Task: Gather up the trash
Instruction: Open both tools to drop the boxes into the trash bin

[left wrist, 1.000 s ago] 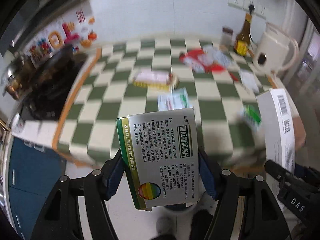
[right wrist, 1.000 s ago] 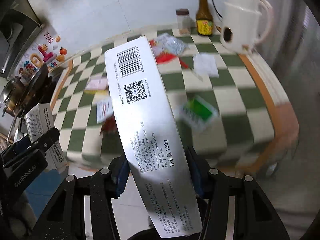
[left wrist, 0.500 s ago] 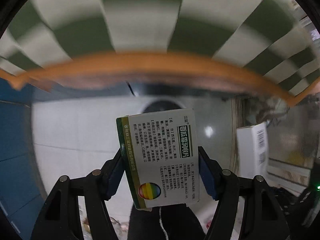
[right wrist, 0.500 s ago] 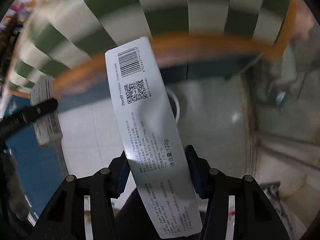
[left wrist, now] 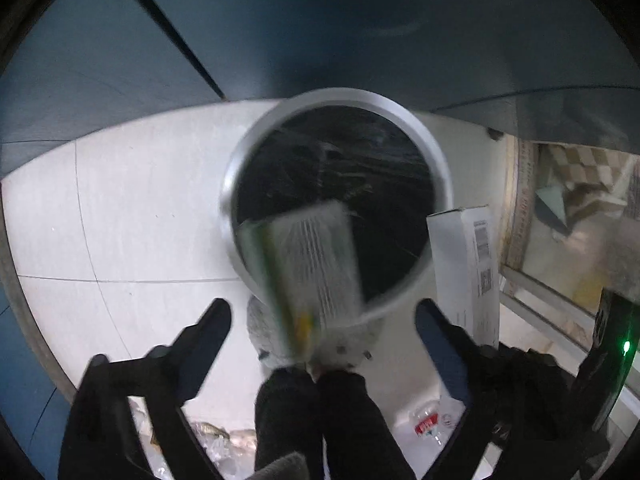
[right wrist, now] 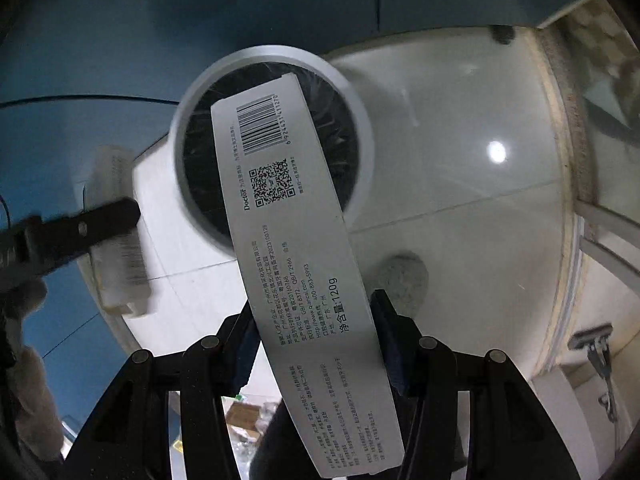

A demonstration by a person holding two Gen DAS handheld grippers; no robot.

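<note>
Pale floor tiles and a blue cabinet front fill the background beneath both grippers. Nearest in the left wrist view, the left gripper [left wrist: 322, 322] is seen spread wide, its jaws having just been opening; the small green-edged box [left wrist: 308, 272] is blurred between them, touched by neither pad, apparently dropping toward the bin [left wrist: 240, 152]. In the right wrist view, the right gripper [right wrist: 316, 338] is pinched on the long white carton [right wrist: 296, 240], whose barcoded end is held over the bin's black-lined mouth [right wrist: 276, 60]. Beyond the bin, only tile and cabinet are seen. For a clean drop, the carton is best tipped steeper and centred over the opening before release, since its length could catch the rim.
</note>
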